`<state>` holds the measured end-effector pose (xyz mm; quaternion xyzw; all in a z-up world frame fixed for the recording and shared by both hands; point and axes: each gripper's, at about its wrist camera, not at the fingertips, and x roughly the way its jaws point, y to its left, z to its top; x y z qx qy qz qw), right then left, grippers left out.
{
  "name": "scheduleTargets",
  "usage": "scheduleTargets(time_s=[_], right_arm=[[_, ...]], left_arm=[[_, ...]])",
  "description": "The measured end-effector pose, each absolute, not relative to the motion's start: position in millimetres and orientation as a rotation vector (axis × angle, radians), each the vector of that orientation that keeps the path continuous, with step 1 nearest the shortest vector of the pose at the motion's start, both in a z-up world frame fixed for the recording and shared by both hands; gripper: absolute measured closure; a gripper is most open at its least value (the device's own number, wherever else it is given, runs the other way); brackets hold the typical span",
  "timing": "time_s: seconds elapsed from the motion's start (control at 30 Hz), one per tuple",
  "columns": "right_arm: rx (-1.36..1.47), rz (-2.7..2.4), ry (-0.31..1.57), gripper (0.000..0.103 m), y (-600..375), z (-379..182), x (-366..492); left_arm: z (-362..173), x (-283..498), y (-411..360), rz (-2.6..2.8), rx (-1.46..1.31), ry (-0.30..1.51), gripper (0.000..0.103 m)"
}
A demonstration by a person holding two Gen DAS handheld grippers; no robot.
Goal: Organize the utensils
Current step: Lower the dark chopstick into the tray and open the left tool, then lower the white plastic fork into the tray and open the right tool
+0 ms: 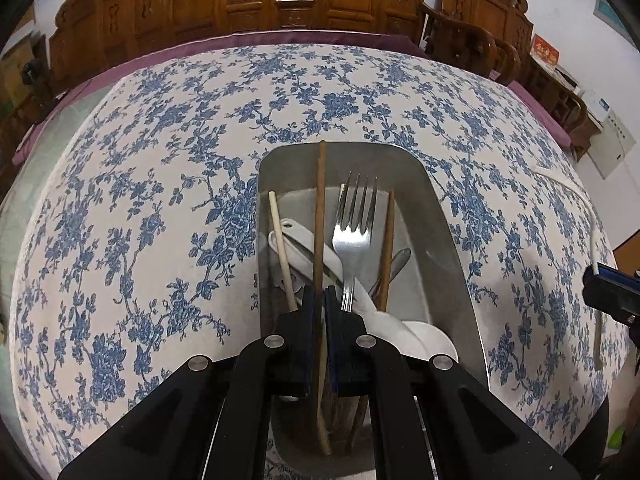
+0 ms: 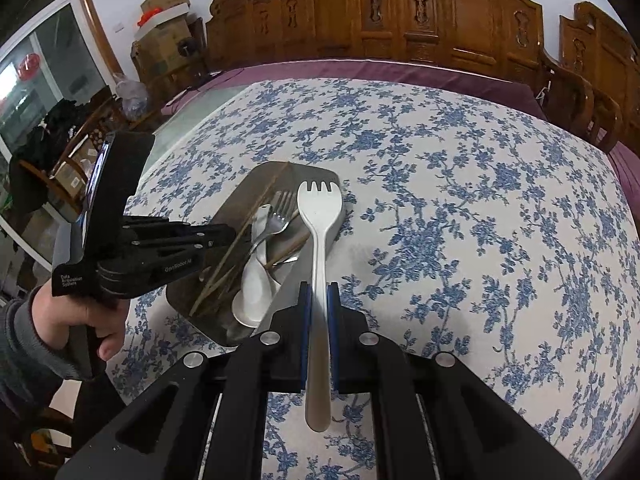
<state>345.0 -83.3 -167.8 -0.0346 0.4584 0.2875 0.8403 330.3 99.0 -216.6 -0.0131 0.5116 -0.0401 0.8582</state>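
Black jaws of the left gripper (image 1: 319,300) are pinched nearly closed on a brown chopstick (image 1: 320,216), which runs up from between the blue pads toward twelve o'clock and reaches the far rim of the metal tray (image 1: 444,236). That tray sits on the desk (image 1: 160,200) under a blue-flowered cloth, and it is already crowded. Inside it lie a steel fork (image 1: 354,232) with tines pointing to twelve o'clock, a pale chopstick (image 1: 282,252) at about ten o'clock from the jaws, a second brown chopstick (image 1: 387,248) at one o'clock, white ceramic spoons (image 1: 304,244) crossing beneath them, and the bowl of a metal spoon (image 1: 400,260) peeking out by the right wall.

Over on the right, the right gripper (image 2: 319,300) has its jaws squeezed onto the handle of a white plastic spork (image 2: 319,216). Its toothed head points to twelve o'clock and overlaps the tray's near right corner in that camera; whether it touches the tray I cannot tell.

Only the right wrist view shows the person's hand (image 2: 76,312) in a grey sleeve gripping the left tool at nine o'clock, with cardboard boxes (image 2: 164,20) stacked beyond. Only the left wrist view looks straight down the tray's length. Carved wooden chairs (image 2: 420,12) line the far side in both.
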Motion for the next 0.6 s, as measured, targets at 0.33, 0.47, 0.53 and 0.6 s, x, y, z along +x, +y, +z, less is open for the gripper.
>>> scheduleTargets(time_s=[0.33, 0.47, 0.53, 0.6], right_arm=[[-0.060, 0.650, 0.974, 0.094, -47.0, -170.9, 348.3], [-0.040, 0.665, 0.996, 0.094, -26.8, -178.6, 356.6], [-0.032, 0.666, 1.009, 0.093, -17.2, -183.5, 361.7], [-0.022, 0.664, 1.025, 0.093, -8.4, -189.5, 368.3]], left_arm=[[-200.5, 315.8, 115.4, -0.078, -0.040, 1.039, 0.098], [-189.6, 309.5, 124.6, -0.073, -0.044, 1.012, 0.098], [-185.9, 308.1, 128.7, -0.069, -0.047, 1.005, 0.098], [-182.3, 305.9, 134.1, -0.064, -0.052, 0.996, 0.098]])
